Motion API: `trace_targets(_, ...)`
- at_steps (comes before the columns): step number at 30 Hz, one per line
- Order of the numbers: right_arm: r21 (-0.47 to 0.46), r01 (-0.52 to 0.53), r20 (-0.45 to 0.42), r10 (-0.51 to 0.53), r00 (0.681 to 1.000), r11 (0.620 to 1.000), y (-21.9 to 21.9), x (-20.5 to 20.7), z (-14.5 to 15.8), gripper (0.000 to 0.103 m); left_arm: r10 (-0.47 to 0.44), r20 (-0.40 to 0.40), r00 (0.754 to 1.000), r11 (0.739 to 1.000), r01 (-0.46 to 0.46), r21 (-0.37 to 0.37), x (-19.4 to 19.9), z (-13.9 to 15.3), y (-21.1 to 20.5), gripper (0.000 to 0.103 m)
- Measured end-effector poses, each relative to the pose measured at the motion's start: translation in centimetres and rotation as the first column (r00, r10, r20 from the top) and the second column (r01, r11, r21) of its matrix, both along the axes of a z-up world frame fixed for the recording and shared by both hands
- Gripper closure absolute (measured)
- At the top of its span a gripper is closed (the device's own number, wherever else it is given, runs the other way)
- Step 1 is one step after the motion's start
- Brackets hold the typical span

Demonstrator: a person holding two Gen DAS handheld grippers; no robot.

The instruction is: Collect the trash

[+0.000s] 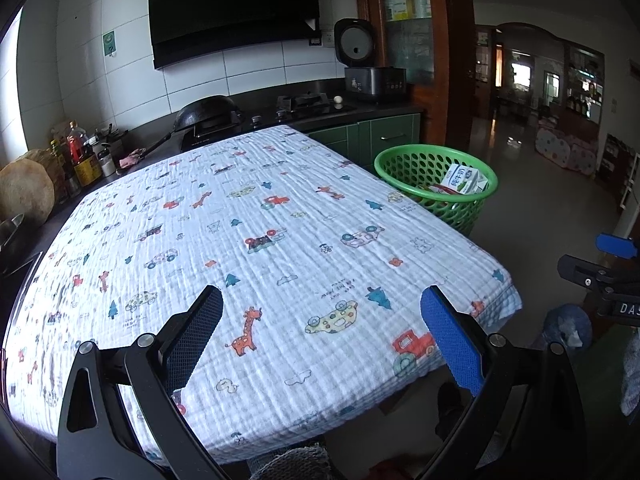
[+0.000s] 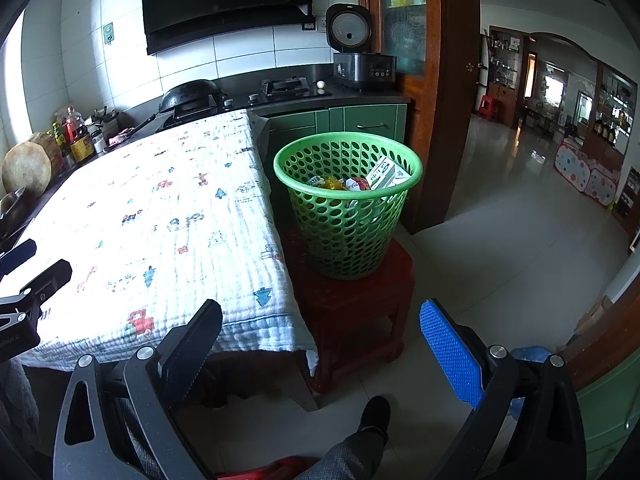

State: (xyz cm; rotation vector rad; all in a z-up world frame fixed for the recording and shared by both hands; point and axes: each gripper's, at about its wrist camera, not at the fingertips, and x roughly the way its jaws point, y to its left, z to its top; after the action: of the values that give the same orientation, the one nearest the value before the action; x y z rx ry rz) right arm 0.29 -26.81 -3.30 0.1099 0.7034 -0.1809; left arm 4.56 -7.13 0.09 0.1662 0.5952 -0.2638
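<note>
Left tool (image 1: 322,312): released, jaws wide apart, nothing between them; it hangs over the near part of the table.
Right tool (image 2: 320,326): released too, empty; it hangs off the table's right edge, above the floor and before the stool.
Table (image 1: 280,208): covered with a white cloth printed with cars, giraffes and trees; nothing lies on the cloth.
Basket (image 2: 348,216): green, with holes, upright on a red stool (image 2: 360,300) just beside the table's right side.
Trash: inside the basket, a white and green carton (image 2: 386,174) leans on the far wall, next to it a red can (image 2: 357,185) and a yellow wrapper (image 2: 330,182).
Person: a leg and a dark shoe (image 2: 374,414) on the floor tiles under the right tool.
</note>
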Motion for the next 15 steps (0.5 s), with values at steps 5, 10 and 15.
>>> trace_targets(5,0.001,-0.001,0.001,0.001,1.0,1.0,0.07,-0.07,0.03,0.007,0.001,0.0,1.0,1.0,-0.001,0.0,-0.02,0.03,-0.08,0.005)
trace_targets(10,0.003,0.0,0.001,0.0,1.0,1.0,0.05,-0.07,0.03,0.007,-0.001,-0.001,1.0,1.0,0.001,0.0,-0.04,0.01,-0.08,0.005)
trace_targets(15,0.004,0.0,0.002,0.0,1.0,1.0,0.01,-0.1,0.12,0.007,-0.003,0.008,1.0,1.0,0.003,-0.001,-0.11,0.04,-0.18,0.005)
